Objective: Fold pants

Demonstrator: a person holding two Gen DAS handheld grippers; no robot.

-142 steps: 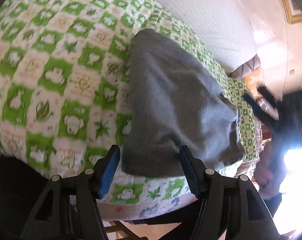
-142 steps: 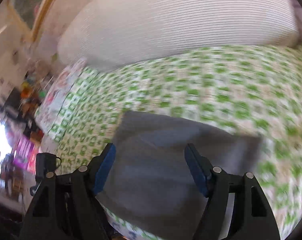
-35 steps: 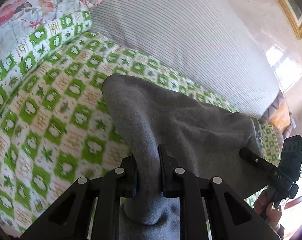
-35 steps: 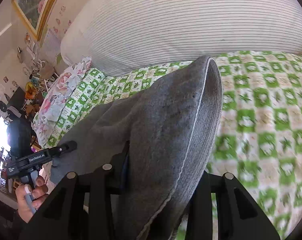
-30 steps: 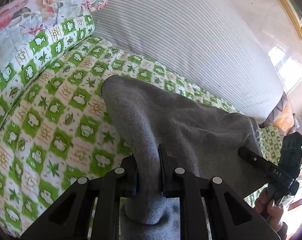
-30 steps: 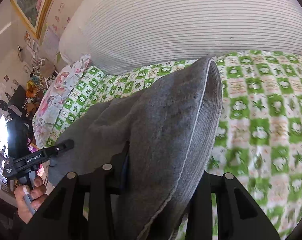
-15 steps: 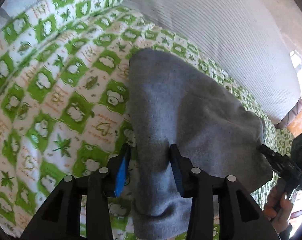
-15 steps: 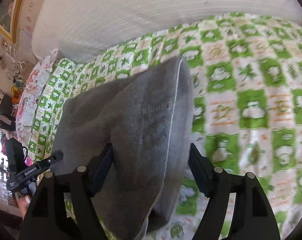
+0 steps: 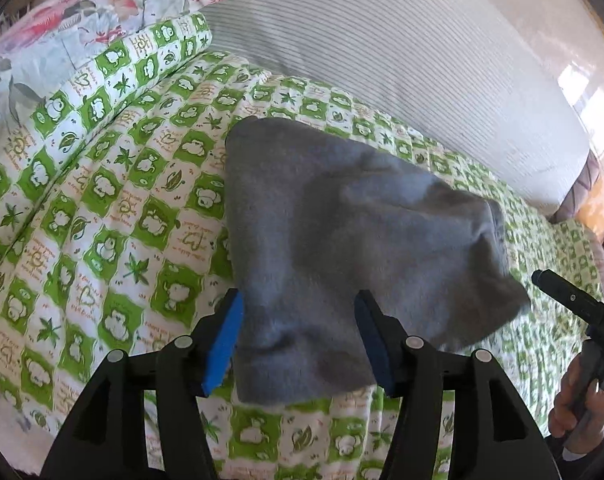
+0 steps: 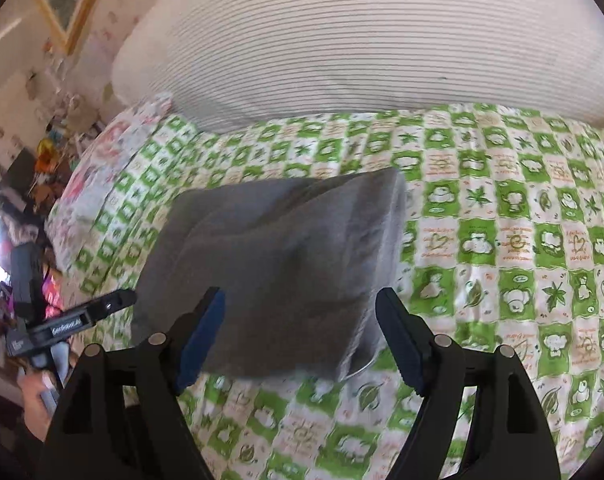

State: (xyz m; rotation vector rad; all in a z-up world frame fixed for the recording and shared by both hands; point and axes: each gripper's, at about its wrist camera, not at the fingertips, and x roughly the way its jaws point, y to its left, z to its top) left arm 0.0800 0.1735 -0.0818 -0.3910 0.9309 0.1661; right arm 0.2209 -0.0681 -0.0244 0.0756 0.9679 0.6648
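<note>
The grey pants (image 9: 342,240) lie folded in a thick bundle on the green-and-white checked bed cover (image 9: 101,216). My left gripper (image 9: 299,332) hangs over the bundle's near edge, its jaws opening, blue pads clear of the cloth on both sides. In the right wrist view the same grey pants (image 10: 285,256) lie in front of my right gripper (image 10: 299,332), whose jaws are also opening and stand wide apart, with the cloth's near edge between them but not pinched. Each gripper shows at the edge of the other's view, held in a hand.
A large white striped pillow (image 10: 362,40) lies along the far side of the bed. A floral pillow (image 9: 61,32) sits at one end. The bed's near edge runs just below the grippers. Cluttered furniture (image 10: 29,168) stands beyond the bed.
Both grippers were shut on raised folds of the pants; both have let go and drawn back. The cloth has dropped flat onto the bed.
</note>
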